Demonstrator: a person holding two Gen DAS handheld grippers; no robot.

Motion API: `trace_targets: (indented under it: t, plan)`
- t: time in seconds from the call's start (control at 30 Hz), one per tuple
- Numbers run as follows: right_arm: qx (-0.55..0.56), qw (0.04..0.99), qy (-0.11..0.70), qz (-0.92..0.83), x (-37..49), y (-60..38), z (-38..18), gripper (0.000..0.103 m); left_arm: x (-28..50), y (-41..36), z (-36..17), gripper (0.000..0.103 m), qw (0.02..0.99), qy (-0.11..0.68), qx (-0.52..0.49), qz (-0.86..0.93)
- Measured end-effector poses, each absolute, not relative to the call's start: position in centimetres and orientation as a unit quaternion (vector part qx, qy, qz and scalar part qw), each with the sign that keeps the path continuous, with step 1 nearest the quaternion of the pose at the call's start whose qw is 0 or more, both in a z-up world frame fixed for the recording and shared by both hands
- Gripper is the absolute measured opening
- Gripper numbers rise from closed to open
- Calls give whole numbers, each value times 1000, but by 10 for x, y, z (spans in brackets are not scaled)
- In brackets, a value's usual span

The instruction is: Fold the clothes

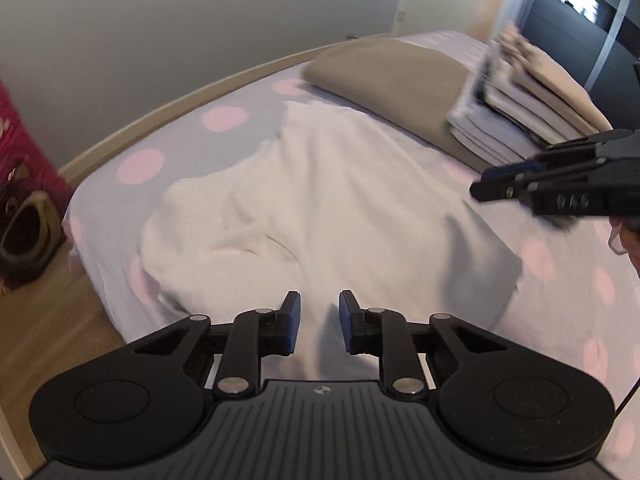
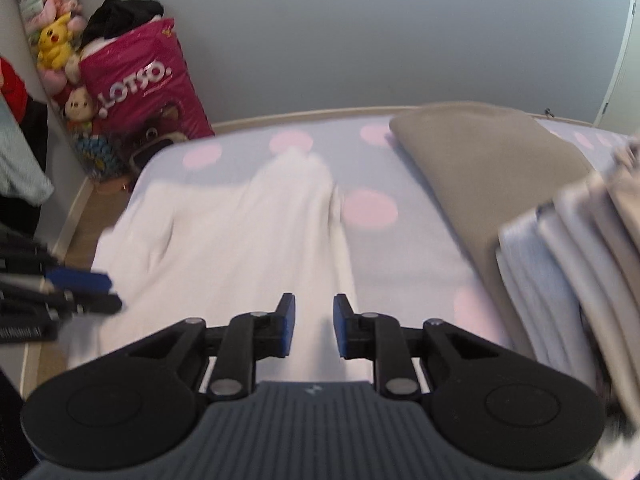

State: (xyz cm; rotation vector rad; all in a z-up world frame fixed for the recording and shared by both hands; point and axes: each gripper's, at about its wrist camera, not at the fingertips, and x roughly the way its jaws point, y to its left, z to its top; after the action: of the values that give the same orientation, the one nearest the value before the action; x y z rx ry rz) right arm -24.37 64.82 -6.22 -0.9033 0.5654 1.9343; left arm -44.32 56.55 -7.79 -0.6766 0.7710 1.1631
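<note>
A white garment [image 1: 312, 208] lies spread and rumpled on the bed, its near edge under my left gripper [image 1: 319, 326], which is open and empty just above the cloth. It also shows in the right wrist view [image 2: 240, 240]. My right gripper [image 2: 314, 326] is open and empty above the garment's right edge. The right gripper shows from the side in the left wrist view [image 1: 520, 184]. The left gripper's fingers [image 2: 80, 284] enter the right wrist view at the left.
The bed has a lilac sheet with pink dots [image 1: 224, 118]. A taupe pillow [image 1: 384, 76] and a stack of folded clothes [image 1: 520, 112] lie at the far right. A pink bag [image 2: 136, 84] and plush toys [image 2: 54, 40] stand on the floor by the wall.
</note>
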Motion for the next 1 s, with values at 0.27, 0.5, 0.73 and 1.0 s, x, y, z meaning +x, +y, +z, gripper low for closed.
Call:
trace_targets:
  t: [0.27, 0.5, 0.73, 1.0]
  plan:
    - [-384, 490, 281, 730, -235, 623, -121, 22, -426, 556, -107, 18, 691, 433, -254, 520]
    - [-377, 516, 305, 706, -239, 632, -144, 22, -418, 560, -113, 19, 684, 450, -236, 523]
    - [-335, 539, 307, 709, -240, 597, -105, 30, -425, 540, -83, 19, 706, 407, -226, 534]
    - [-308, 553, 261, 729, -252, 514, -28, 57, -430, 484, -22, 29, 733, 282, -236, 573]
